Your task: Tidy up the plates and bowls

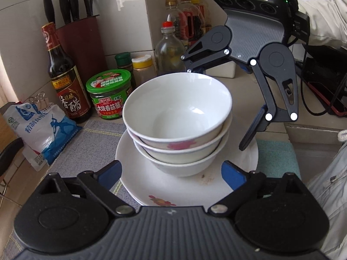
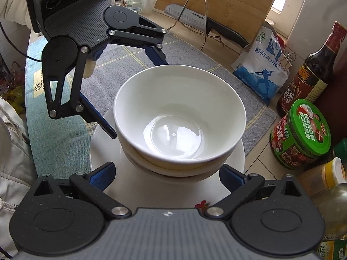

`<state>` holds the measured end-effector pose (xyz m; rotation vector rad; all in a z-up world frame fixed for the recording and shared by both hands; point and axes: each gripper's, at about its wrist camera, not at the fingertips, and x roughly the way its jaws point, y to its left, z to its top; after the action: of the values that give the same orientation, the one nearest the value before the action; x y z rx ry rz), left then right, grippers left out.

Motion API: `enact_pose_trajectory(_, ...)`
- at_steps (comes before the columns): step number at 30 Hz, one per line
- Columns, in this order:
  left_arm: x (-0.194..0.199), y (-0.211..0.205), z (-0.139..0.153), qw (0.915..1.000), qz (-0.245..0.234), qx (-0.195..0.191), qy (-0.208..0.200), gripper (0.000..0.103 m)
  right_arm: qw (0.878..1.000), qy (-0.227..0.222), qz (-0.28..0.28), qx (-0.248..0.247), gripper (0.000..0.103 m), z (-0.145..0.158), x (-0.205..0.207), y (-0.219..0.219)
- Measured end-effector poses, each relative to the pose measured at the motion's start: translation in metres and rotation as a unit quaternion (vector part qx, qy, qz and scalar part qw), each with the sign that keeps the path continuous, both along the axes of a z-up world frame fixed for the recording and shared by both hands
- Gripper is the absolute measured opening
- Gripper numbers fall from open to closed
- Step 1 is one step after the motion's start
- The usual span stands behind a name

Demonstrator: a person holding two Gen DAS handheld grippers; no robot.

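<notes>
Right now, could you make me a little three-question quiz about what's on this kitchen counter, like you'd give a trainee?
1. True or false: the stack of bowls stands on a white plate.
2. How many bowls are nested in that stack?
A. two
B. three
C. five
3. Fill in: the jar with Chinese lettering beside the vinegar bottle has a ____ lid.

Key
1. True. Both the left gripper and the right gripper are open on either side of the stack, holding nothing.
2. B, as seen in the left wrist view.
3. Green.
</notes>
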<state>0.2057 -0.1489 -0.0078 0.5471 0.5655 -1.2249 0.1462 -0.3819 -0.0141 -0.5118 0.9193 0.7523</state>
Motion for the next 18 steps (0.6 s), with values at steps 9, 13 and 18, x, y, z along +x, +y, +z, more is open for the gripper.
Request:
enact_pose_trajectory(9,-0.031,0.034,0.019,0.9969,0.045,-0.056,-0.032,0.102,0.993,-0.053,-0.098,-0.047,0.103,0.02,-0.036,0.023)
enact_pose_trajectory(13,-0.045,0.051,0.024,0.9952,0.065,-0.068,-0.027,0.102,0.98,-0.077,-0.17,-0.066,0.103,0.025,-0.053,0.043)
enact_pose_trajectory(18,-0.06,0.067,0.032,0.9877,0.138,-0.072,-0.016,0.102,0.951,-0.088,-0.293,-0.038,0.103,0.028,-0.081,0.067)
